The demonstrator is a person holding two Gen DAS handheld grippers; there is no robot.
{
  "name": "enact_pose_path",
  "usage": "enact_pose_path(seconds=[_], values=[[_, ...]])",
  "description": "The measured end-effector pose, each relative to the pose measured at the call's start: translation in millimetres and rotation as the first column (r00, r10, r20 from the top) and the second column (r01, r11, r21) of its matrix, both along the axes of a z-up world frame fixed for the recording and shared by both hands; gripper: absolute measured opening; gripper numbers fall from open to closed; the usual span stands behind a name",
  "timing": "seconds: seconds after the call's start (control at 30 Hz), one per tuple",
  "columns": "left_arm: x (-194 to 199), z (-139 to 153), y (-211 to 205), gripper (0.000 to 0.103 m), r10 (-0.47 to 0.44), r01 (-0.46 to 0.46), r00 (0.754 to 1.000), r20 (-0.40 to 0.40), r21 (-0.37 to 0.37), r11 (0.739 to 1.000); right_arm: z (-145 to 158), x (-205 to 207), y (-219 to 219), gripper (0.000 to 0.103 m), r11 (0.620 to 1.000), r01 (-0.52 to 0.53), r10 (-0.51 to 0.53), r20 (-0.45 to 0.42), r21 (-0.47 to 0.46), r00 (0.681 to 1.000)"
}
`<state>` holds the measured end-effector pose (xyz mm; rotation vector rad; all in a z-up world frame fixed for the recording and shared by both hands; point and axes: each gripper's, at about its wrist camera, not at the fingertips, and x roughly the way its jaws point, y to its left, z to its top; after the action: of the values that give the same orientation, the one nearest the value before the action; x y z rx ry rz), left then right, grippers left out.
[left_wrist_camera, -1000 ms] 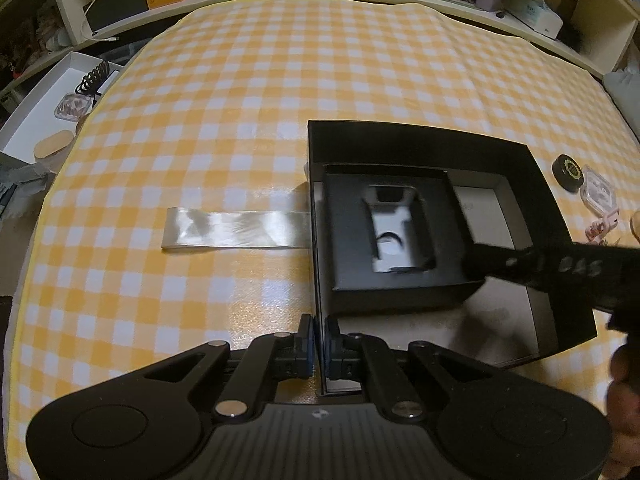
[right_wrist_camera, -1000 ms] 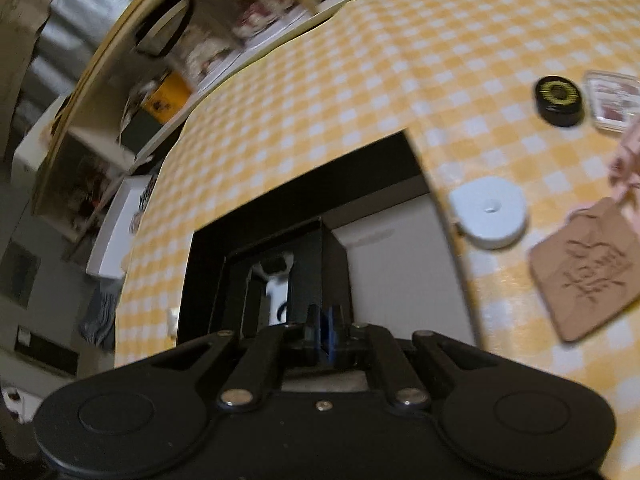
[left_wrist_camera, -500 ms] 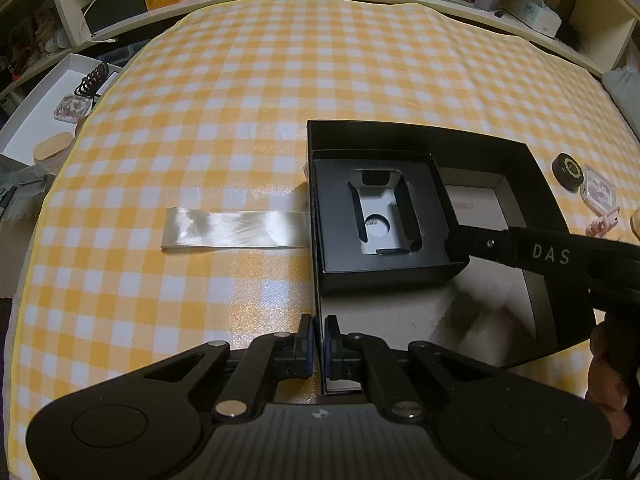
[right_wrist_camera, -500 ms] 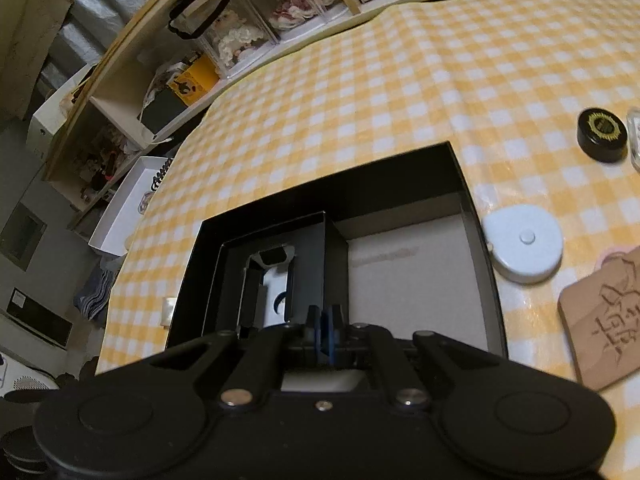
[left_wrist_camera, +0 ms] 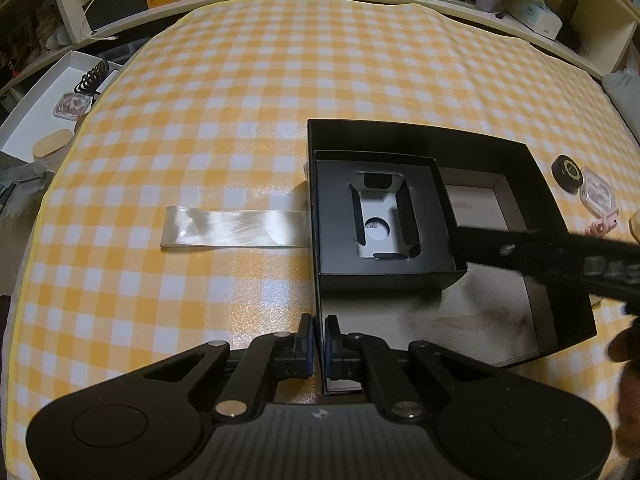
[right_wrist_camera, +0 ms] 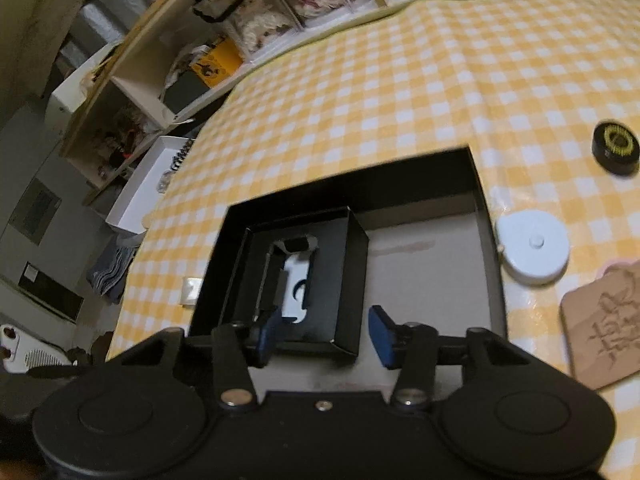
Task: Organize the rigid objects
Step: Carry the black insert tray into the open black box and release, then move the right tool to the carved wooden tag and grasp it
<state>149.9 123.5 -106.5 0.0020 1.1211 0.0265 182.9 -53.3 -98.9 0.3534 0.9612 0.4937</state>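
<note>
A large black open box (left_wrist_camera: 538, 184) (right_wrist_camera: 490, 248) lies on the yellow checked table. A smaller black insert box (left_wrist_camera: 380, 284) (right_wrist_camera: 344, 272) sits in its left part. My left gripper (left_wrist_camera: 319, 344) is shut on the large box's near left wall. My right gripper (right_wrist_camera: 322, 334) is open, its fingers (right_wrist_camera: 380, 336) on either side of the insert's near right corner, apart from it. It shows as a dark bar (left_wrist_camera: 552, 252) in the left wrist view.
A silver ribbon (left_wrist_camera: 232, 232) lies left of the box. A black round tin (right_wrist_camera: 614, 146) (left_wrist_camera: 566, 168), a white round case (right_wrist_camera: 532, 248) and a brown carved tile (right_wrist_camera: 604, 328) lie right of it. A clear case (left_wrist_camera: 598, 196) is there too. Shelves ring the table.
My right gripper has set the insert box down in the large box and opened off it. The left gripper has kept its hold on the box wall.
</note>
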Motion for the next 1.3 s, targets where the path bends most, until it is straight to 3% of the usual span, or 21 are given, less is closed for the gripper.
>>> enact_pose_path(seconds=[0.17, 0.27, 0.5, 0.73, 0.97, 1.17, 1.3], values=[[0, 0, 0, 0.006, 0.001, -0.001, 1.000, 0.000, -0.001, 1.000, 34, -6, -18, 0.068, 0.999, -0.044, 0.043, 0.074, 0.012, 0.996], [0, 0, 0, 0.006, 0.000, 0.000, 1.000, 0.000, 0.000, 1.000, 60, -12, -33, 0.082, 0.999, -0.043, 0.042, 0.148, 0.001, 0.988], [-1, -2, 2, 0.006, -0.002, 0.002, 1.000, -0.003, -0.001, 1.000, 108, -23, -74, 0.102, 0.999, -0.002, 0.018, 0.317, -0.052, 0.948], [-1, -3, 2, 0.006, -0.003, 0.003, 1.000, -0.008, 0.000, 1.000, 126, -27, -113, 0.103, 0.985, 0.112, -0.046, 0.422, -0.133, 0.906], [-2, -2, 2, 0.006, -0.006, 0.006, 1.000, -0.010, 0.001, 1.000, 105, -22, -157, 0.103, 0.962, 0.194, -0.112, 0.372, -0.190, 0.921], [-2, -2, 1, 0.006, -0.005, 0.005, 1.000, -0.011, 0.002, 1.000, 81, -10, -178, 0.103, 0.955, 0.229, -0.183, 0.230, -0.191, 0.956], [-2, -2, 2, 0.006, -0.003, 0.003, 1.000, -0.010, 0.010, 1.000, 56, -5, -176, 0.103, 0.970, 0.183, -0.166, 0.112, -0.161, 0.980]])
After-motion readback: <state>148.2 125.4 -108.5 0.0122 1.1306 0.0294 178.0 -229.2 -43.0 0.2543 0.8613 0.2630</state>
